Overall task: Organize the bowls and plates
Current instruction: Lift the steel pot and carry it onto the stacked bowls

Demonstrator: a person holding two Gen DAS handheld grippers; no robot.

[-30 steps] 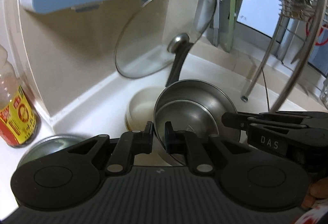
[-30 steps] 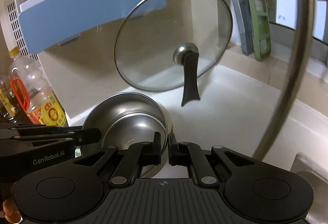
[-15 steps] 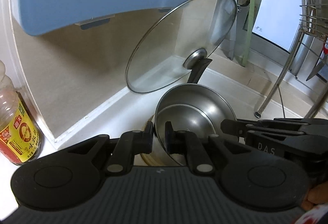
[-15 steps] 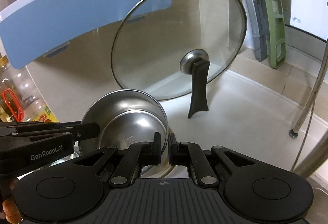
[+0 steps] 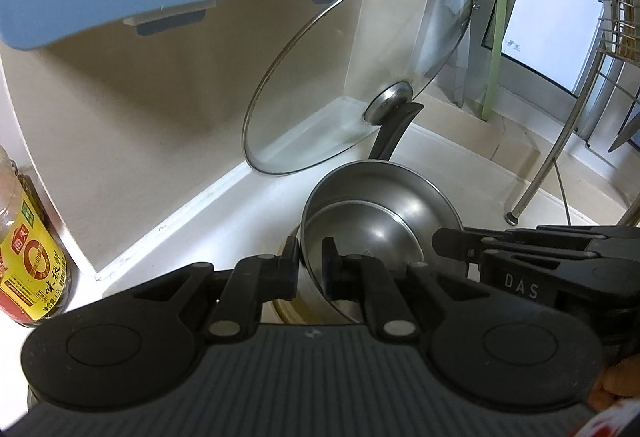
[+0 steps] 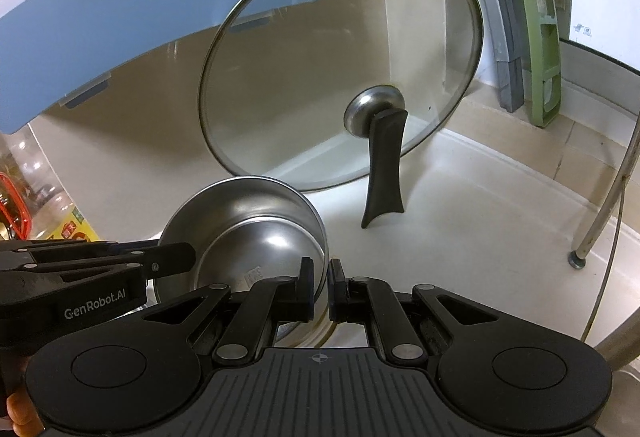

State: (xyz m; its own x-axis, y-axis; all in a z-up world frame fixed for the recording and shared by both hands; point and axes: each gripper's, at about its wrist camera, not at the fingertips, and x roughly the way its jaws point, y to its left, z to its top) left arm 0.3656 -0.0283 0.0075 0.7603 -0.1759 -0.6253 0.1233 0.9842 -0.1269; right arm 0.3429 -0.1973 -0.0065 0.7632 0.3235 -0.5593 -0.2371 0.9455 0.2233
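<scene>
Left gripper (image 5: 311, 263) and right gripper (image 6: 318, 287) each pinch steel bowl (image 5: 380, 213) rim, opposite sides.

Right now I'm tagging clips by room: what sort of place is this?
Most likely a home kitchen counter: a glass pot lid propped against the tiled wall, a steel bowl held by both grippers, a seasoning bottle, and a wire dish rack.

White table (image 6: 460, 237), raised lip along back edge by beige wall. Glass lid (image 6: 340, 65) stands on rim near back edge, propped by its black handle (image 6: 384, 177). Dish rack leg (image 6: 578, 261) on right side. Sauce bottle (image 5: 28, 269) at left edge.
</scene>
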